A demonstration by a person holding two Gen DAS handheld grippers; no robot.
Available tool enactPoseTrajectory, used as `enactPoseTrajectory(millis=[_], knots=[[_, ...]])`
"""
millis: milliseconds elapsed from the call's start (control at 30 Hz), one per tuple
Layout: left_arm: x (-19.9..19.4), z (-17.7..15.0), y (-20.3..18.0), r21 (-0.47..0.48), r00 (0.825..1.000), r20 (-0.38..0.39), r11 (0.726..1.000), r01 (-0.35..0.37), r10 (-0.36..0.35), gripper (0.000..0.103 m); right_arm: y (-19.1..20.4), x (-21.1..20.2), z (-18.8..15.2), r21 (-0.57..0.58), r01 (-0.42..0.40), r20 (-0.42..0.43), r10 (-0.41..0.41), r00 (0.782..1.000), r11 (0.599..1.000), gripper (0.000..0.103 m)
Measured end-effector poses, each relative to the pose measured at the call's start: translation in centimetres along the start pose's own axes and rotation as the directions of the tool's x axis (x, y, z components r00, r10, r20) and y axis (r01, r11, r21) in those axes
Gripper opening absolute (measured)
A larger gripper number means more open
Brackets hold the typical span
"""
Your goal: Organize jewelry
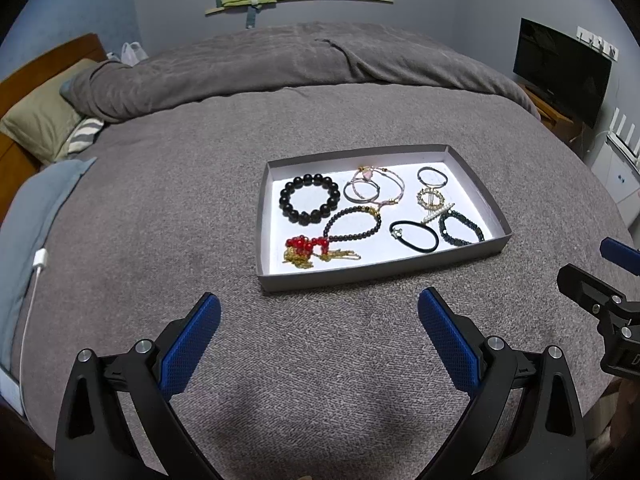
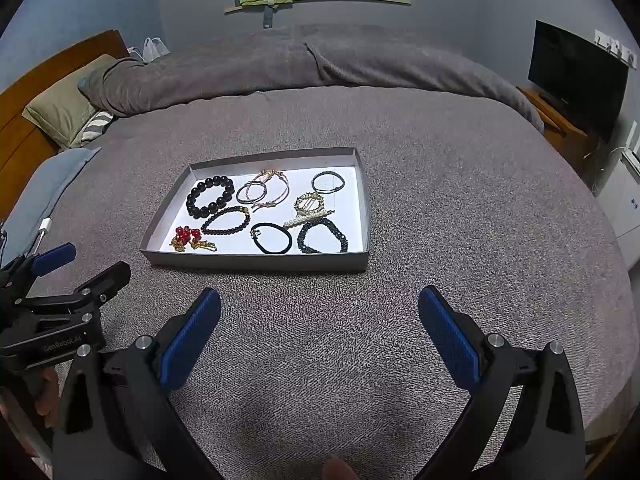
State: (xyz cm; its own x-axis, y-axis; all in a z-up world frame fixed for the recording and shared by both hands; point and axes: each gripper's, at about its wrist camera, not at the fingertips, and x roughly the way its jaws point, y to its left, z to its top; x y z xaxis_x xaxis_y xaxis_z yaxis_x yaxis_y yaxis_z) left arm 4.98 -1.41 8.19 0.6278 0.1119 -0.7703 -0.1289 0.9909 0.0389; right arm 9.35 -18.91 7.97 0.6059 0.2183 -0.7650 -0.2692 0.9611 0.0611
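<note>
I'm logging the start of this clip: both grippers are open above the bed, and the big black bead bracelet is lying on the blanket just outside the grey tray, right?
Not quite. The big black bead bracelet lies inside the grey tray, in its far left corner, not on the blanket; the left wrist view shows it clearly. The rest holds: left gripper and right gripper are both open above the bed.

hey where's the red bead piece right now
The red bead piece lies in the tray's near-left corner in both wrist views, just in front of the big black bead bracelet and left of the thin dark bead bracelet.
</note>
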Motion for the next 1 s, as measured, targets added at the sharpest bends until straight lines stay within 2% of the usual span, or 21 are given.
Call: enactPoseTrajectory(millis=[1000], knots=[[-0.1, -0.02, 0.03, 0.0, 1.0, 0.001, 1.0, 0.001, -0.001, 0.098, 0.08, -0.26, 0.03, -0.004, 0.002, 0.003, -0.002, 1.0, 1.0, 0.098]])
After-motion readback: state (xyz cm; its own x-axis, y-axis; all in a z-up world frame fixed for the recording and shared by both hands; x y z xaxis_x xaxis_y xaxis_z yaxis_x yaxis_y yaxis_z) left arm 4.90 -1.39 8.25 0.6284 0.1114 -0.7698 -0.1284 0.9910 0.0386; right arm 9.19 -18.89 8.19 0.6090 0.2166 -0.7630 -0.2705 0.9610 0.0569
